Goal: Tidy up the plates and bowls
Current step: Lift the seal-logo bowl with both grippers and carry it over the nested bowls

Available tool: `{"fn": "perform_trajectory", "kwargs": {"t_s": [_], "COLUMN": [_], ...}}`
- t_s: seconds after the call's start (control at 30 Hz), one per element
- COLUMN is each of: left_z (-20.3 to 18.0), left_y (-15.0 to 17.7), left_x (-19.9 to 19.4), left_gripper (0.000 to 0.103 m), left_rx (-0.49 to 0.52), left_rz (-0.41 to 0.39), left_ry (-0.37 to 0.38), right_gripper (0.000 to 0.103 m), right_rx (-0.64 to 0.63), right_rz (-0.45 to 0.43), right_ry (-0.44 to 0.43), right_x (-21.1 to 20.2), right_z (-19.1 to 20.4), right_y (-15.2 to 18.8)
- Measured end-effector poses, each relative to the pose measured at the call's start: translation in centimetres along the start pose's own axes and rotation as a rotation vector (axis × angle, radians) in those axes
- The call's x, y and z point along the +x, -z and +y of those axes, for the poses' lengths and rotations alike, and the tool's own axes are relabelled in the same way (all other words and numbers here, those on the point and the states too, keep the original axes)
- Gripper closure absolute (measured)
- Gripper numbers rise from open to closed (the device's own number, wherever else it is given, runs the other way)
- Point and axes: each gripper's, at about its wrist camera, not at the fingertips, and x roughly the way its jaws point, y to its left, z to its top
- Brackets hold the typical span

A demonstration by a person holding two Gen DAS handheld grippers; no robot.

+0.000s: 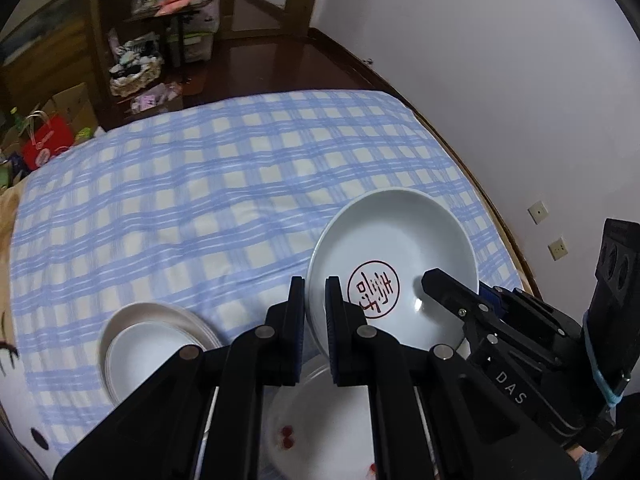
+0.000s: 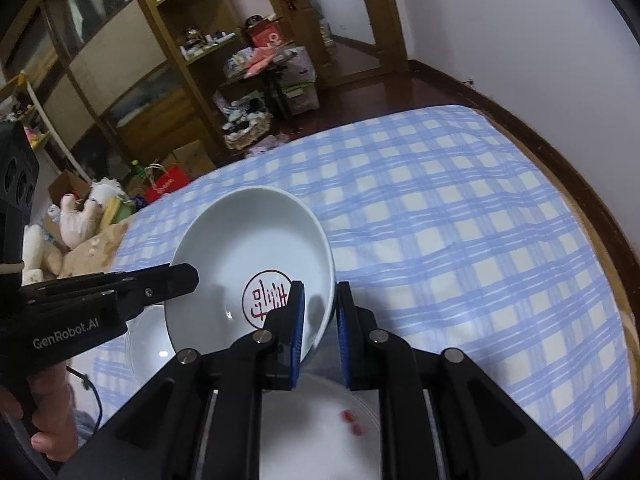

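The left tongs (image 1: 316, 312) and the right tongs (image 2: 320, 320) both pinch the rim of the same white bowl (image 1: 394, 264), one on each side. Each pair is squeezed tight on the thin edge. The bowl has a red round mark inside it and it hangs tilted in the air above the bed (image 1: 208, 184), not touching it.

Just under the bowl lies a white plate (image 1: 320, 416) with small red marks on it. To the left of the bowl, in the left tongs' view, a stack of white plates (image 1: 156, 344) sits on the blue checked cloth. So some plates look stacked already, I think. The bowl is not put down yet, and the plate under it still waits. It looks like the job is partly done.

Past the bowl, most of the bed is bare cloth, so there is lots of room to move. To the right of the bowl the bed's wooden edge (image 2: 600, 216) runs close to the white wall (image 1: 500, 80). That side is tight. Beyond the far end of the bed stands a messy shelf (image 2: 192, 52).
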Motion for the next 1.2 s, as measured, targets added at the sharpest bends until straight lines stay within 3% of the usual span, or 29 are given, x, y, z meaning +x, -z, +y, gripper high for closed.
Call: {"fn": "perform_trajectory", "kwargs": {"t_s": [0.57,0.87,1.2], "left_z": [6.0,7.9,8.6], "left_y": [5.2,8.3,10.3], "left_x": [-8.9,-10.4,-9.9], "left_gripper": [0.094,0.094,0.094], "left_rx": [-0.086,-0.124,-0.140], "left_rz": [-0.083,-0.108,-0.123], "left_ry": [-0.091,-0.106,-0.102], "right_gripper": [0.087,0.086,0.084], "right_rx": [-0.113,-0.130,-0.066], "right_rz": [-0.012,-0.013,-0.032], "right_ry": [-0.086,-0.114,-0.124], "right_x": [-2.3,-2.7,-1.9], "right_z": [9.5,11.8,11.8], "right_y": [2.4,4.4,7.1]}}
